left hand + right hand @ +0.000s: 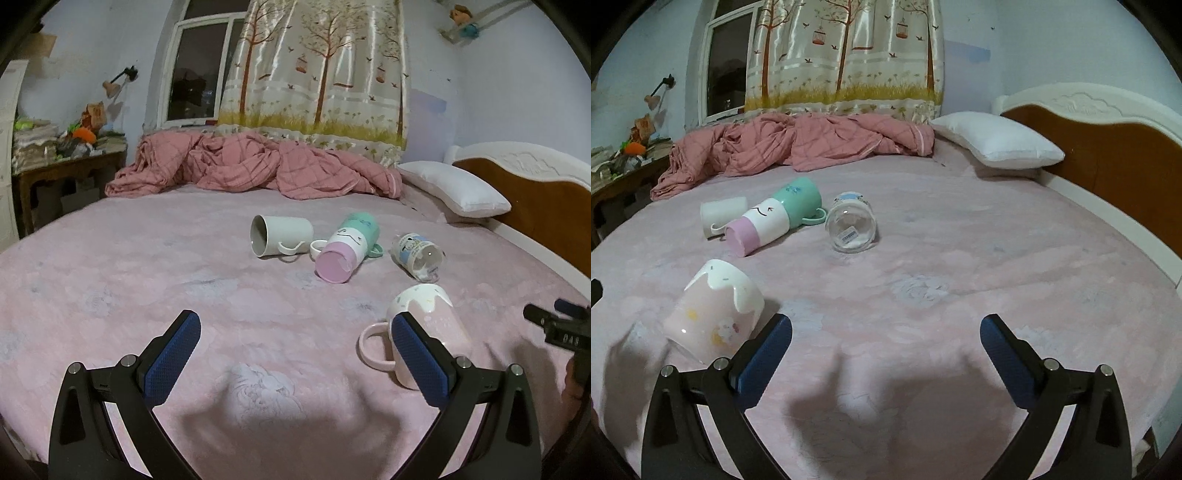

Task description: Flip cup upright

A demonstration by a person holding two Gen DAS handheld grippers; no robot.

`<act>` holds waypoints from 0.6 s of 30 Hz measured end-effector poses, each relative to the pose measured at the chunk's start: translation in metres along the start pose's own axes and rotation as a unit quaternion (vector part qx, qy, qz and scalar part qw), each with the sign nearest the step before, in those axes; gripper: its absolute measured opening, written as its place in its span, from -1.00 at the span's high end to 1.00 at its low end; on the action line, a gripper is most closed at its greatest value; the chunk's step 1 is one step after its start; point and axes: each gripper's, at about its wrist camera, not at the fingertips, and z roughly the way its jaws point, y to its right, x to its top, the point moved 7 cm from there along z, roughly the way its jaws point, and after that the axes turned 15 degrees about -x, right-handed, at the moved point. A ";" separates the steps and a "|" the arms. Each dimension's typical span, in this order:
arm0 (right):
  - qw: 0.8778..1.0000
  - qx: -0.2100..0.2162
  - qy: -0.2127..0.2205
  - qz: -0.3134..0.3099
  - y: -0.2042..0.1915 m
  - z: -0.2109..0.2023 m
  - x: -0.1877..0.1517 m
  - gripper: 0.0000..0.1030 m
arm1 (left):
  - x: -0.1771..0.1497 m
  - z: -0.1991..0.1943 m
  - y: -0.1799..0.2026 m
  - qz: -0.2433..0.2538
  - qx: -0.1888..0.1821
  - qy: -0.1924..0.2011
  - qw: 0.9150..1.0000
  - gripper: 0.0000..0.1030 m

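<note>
Nearest the cameras, both claws are held wide open above the pink floral bedspread, gripping nothing: the left claw and the right claw. Just beyond, a pink ceramic cup with a white drip-pattern band is seen tipped over, beside the right claw's left finger. Farther off, a white mug, a pink, white and mint tumbler and a clear glass jar are lying on their sides. Behind them, a crumpled pink quilt is heaped.

bed: pink sheet | on it: pink mug, white mug, pastel tumbler, clear glass jar, all on their sides | rumpled pink quilt | white pillow
</note>
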 end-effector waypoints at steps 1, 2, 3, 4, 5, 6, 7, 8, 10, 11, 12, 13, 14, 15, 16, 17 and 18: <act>1.000 -0.001 0.001 0.001 0.000 0.000 0.001 -1.00 | -0.001 -0.001 0.002 0.004 0.002 0.002 1.000 -1.00; 1.000 0.001 0.001 0.003 0.000 -0.001 0.001 -1.00 | -0.001 -0.003 0.005 0.009 0.004 0.007 1.000 -1.00; 1.000 0.004 0.001 0.004 -0.001 -0.002 0.002 -1.00 | -0.001 -0.004 0.008 0.015 0.006 0.015 1.000 -1.00; 1.000 0.006 0.001 0.004 -0.001 -0.002 0.002 -1.00 | -0.001 -0.005 0.010 0.021 0.009 0.017 1.000 -1.00; 1.000 0.007 0.003 0.003 -0.001 -0.003 0.002 -1.00 | -0.001 -0.004 0.012 0.025 0.012 0.014 1.000 -1.00; 1.000 0.006 0.004 0.002 -0.002 -0.004 0.002 -1.00 | -0.001 -0.004 0.015 0.024 0.010 0.013 1.000 -1.00; 1.000 0.006 0.005 0.000 -0.002 -0.005 0.001 -1.00 | 0.000 -0.005 0.018 0.024 0.002 0.016 1.000 -1.00; 1.000 0.006 0.004 0.000 -0.002 -0.005 0.002 -1.00 | 0.003 -0.006 0.022 0.030 -0.003 0.018 0.999 -1.00; 1.000 0.005 0.005 0.001 0.001 -0.005 0.004 -1.00 | 0.012 -0.009 0.028 0.033 -0.003 0.019 0.999 -1.00; 1.000 0.003 0.005 0.005 0.001 -0.006 0.003 -1.00 | 0.018 -0.006 0.030 0.022 -0.012 0.006 1.000 -1.00; 1.000 0.002 0.002 0.012 0.004 -0.005 0.003 -1.00 | 0.024 -0.001 0.031 0.003 -0.026 -0.016 1.000 -1.00; 1.000 0.003 -0.002 0.018 0.005 -0.003 0.003 -1.00 | 0.030 0.004 0.033 -0.017 -0.041 -0.028 0.999 -1.00; 1.000 0.006 -0.008 0.025 0.007 -0.002 0.003 -1.00 | 0.037 0.008 0.033 -0.039 -0.054 -0.036 0.997 -1.00; 0.999 0.009 -0.013 0.033 0.010 0.000 0.003 -1.00 | 0.043 0.012 0.035 -0.053 -0.062 -0.044 0.996 -1.00; 0.999 0.010 -0.019 0.038 0.012 0.002 0.002 -1.00 | 0.049 0.017 0.039 -0.059 -0.071 -0.055 0.994 -1.00; 0.999 0.010 -0.022 0.042 0.014 0.004 0.002 -1.00 | 0.055 0.024 0.044 -0.056 -0.075 -0.068 0.993 -1.00; 0.999 0.008 -0.026 0.045 0.017 0.006 0.002 -1.00 | 0.058 0.031 0.051 -0.046 -0.073 -0.083 0.993 -1.00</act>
